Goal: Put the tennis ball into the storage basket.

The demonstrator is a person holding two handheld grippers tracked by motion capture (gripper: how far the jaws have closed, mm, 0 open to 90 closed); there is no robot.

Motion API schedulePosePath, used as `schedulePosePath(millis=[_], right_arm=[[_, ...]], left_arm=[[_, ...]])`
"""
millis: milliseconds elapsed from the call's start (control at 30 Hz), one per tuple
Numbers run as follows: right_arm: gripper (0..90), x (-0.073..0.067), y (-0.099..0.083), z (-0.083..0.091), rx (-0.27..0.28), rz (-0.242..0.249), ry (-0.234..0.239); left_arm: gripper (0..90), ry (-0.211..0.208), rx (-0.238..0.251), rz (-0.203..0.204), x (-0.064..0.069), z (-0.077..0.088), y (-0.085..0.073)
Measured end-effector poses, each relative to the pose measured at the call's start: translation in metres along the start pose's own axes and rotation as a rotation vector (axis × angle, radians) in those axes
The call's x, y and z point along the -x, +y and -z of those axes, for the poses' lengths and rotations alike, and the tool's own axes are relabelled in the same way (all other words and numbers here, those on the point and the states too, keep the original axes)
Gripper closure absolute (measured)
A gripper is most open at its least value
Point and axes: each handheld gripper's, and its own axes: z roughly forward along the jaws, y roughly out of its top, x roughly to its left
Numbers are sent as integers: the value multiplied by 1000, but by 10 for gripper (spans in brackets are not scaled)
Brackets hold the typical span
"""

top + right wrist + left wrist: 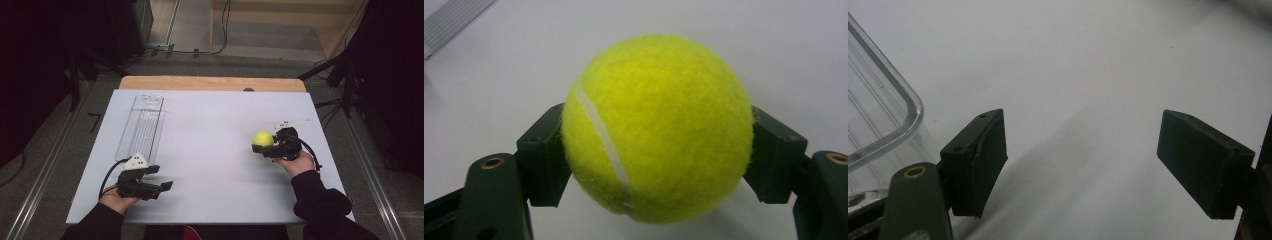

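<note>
Right claw clamped on tennis ball, jaws pressing both sides, at right of counter. Left claw wide open, empty, just beside clear tray. Risk: fuzzy round ball may squirt out if grip loosens.

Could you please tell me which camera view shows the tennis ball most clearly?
The right gripper view: the tennis ball looms large, seam visible, clamped by the right gripper. The high view shows it small.

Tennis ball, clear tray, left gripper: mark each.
tennis ball (pixel 656 127), right gripper view, felt centre.
clear tray (pixel 141 125), high view, ribbed floor.
left gripper (pixel 1080 167), left gripper view, midway between open fingertips.
</note>
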Motion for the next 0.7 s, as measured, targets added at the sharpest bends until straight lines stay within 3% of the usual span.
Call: schedulePosePath(millis=[700], right_arm=[[232, -26, 4, -12, -24, 58, 53]], left_arm=[[204, 4, 8, 8, -1, 1, -1]])
